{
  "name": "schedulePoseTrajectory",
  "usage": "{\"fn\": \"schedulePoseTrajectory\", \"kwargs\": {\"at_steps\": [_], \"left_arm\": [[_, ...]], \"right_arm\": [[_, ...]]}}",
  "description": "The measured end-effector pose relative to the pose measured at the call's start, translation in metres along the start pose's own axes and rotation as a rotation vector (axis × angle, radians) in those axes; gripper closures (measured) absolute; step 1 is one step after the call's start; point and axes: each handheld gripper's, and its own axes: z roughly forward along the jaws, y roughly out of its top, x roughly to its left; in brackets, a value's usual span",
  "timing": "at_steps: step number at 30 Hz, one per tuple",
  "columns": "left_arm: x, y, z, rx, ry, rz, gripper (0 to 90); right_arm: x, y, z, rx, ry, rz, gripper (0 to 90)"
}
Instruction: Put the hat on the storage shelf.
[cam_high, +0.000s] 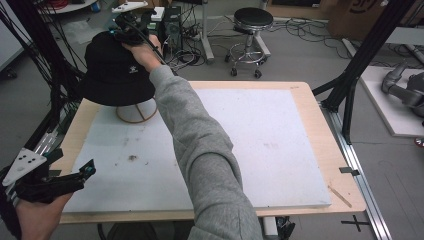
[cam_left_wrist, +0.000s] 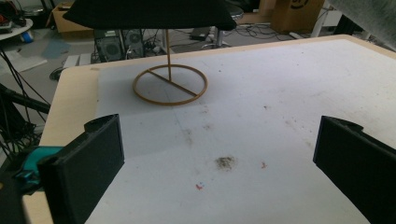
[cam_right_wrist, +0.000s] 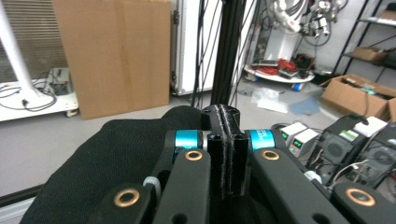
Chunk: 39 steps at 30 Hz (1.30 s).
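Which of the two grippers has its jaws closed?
The right gripper, up at the black bucket hat; the left gripper hangs open over the white mat.

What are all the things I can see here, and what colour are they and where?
Hat: one, black, on top of the stand at the table's far left.
Hat stand: one, tan wood, ring base and thin post, on the white mat under the hat.
Mat: one, white with a few smudges, covering most of the table.
Table: one, light wood, in the middle of the room.
Stool: one, black seat on a chrome wheeled base, on the floor beyond the table.
Cardboard: brown, leaning by the wall.
Right gripper: black, jaws pressed together, at the hat's crown.
Left gripper: black, jaws wide apart, at the table's near left edge.
Sleeve: grey, reaching across the table.
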Motion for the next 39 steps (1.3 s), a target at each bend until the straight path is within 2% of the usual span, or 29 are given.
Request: {"fn": "schedulePoseTrajectory", "kwargs": {"at_steps": [12, 15, 18, 23, 27, 29, 32, 33, 35, 37, 39], "left_arm": [[0.000, -0.002, 0.002, 0.008, -0.002, -0.005, 2.1], [0.000, -0.002, 0.002, 0.007, -0.003, -0.003, 2.1], [-0.001, -0.001, 0.002, 0.007, -0.002, 0.000, 2.1], [-0.003, -0.001, 0.002, 0.009, -0.006, 0.004, 2.1], [-0.004, -0.001, 0.002, 0.006, -0.006, 0.004, 2.1], [-0.004, -0.001, 0.002, 0.006, -0.006, 0.003, 2.1], [-0.004, -0.001, 0.002, 0.009, -0.007, 0.007, 2.2], [-0.004, -0.001, 0.002, 0.009, -0.007, 0.007, 2.2], [-0.004, -0.001, 0.002, 0.009, -0.006, 0.007, 2.1], [-0.004, -0.001, 0.002, 0.009, -0.007, 0.006, 2.1], [-0.004, -0.002, 0.003, 0.009, -0.006, 0.005, 2.1]], "right_arm": [[0.000, -0.006, 0.004, 0.021, -0.006, 0.003, 90.0], [-0.001, -0.005, 0.002, 0.018, 0.005, 0.011, 87.5], [-0.001, -0.002, -0.001, -0.007, 0.000, 0.027, 79.3], [-0.002, 0.000, -0.003, 0.013, -0.022, 0.043, 61.8], [-0.005, -0.002, -0.003, 0.028, -0.027, 0.080, 40.8], [-0.006, -0.002, -0.003, 0.027, -0.057, 0.087, 26.0], [-0.009, -0.004, -0.004, 0.020, -0.092, 0.107, 11.5], [-0.010, -0.004, -0.004, 0.014, -0.101, 0.114, 11.2], [-0.013, -0.004, -0.006, -0.003, -0.090, 0.121, 10.0], [-0.014, -0.004, -0.008, -0.012, -0.107, 0.114, 2.1], [-0.015, -0.003, -0.009, -0.015, -0.103, 0.119, 2.1]]}}
